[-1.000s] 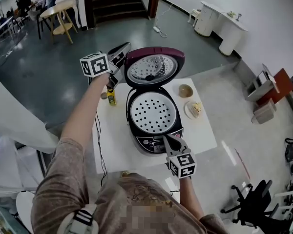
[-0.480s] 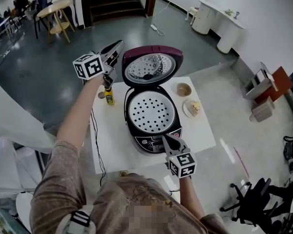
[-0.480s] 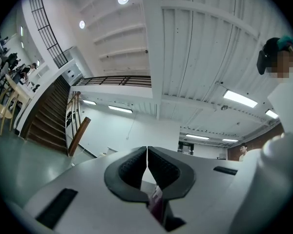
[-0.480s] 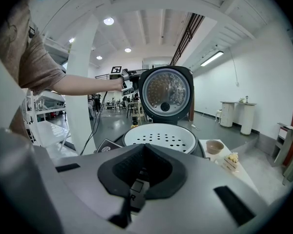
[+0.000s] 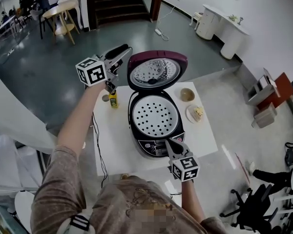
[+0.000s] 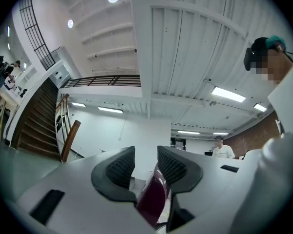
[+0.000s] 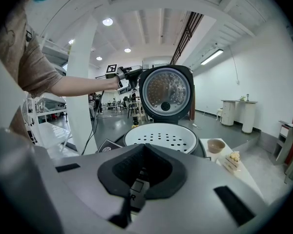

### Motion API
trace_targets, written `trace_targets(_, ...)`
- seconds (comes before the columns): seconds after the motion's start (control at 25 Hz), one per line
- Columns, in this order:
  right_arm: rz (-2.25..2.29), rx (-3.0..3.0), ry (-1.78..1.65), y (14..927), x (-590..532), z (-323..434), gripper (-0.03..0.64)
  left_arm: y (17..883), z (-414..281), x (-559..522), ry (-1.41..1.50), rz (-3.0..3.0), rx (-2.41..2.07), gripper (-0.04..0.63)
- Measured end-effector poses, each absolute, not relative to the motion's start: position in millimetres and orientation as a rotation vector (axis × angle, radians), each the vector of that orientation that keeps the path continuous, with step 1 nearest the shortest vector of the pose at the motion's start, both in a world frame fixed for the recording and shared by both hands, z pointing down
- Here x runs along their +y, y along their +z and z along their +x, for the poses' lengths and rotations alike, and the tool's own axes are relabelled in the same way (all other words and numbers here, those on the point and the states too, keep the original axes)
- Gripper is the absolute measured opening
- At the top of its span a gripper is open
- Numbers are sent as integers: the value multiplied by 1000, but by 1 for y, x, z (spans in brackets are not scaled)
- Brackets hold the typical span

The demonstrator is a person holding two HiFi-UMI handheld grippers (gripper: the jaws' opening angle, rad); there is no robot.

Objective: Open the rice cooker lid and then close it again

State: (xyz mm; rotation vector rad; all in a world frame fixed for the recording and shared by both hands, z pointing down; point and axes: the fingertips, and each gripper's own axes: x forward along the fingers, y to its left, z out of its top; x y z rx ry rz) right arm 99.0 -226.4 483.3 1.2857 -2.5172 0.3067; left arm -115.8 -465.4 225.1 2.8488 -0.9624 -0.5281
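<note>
Now the lid (image 5: 157, 71) stands straight up behind the cooker (image 5: 154, 130). The left gripper (image 5: 124, 53) has just been opening its jaws, and the lid's edge sits loose between them. The right gripper (image 5: 168, 141) (jaws shut, empty) sits at the cooker's front. Best, I think, to push the lid down slowly till it clicks.

A big open office hall, shown by its staircase (image 5: 115, 4), polished grey floor (image 5: 49, 72) and office chair (image 5: 249, 204)

Left gripper (image 6: 145, 155) fingers just opening, lid (image 6: 154, 196) edge between; right gripper (image 7: 142, 147) fingers together.
</note>
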Motion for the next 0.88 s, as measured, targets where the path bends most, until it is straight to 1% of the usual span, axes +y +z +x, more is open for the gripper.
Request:
trace_targets(0.12,1284,-2517,316,484,-225,100,5,226,-111,-459,-497,2887,-938,213)
trace_targets(0.2,1284,-2516,318,484,-225,100,5,229,-105,-455,-450,2915,-900,294)
trace_targets(0.28,1285,-2516,318,483,-224,100,5,234,-99,-451,-383,2943,-867,339)
trace_targets(0.44,1282,-2521,319,482,-225,98,5,244,-94,-450,-298,2963,-845,360)
trace_targets(0.88,1281,-2523,309,482,-225,98,5,247,-74,-445,-296,2970,-774,359)
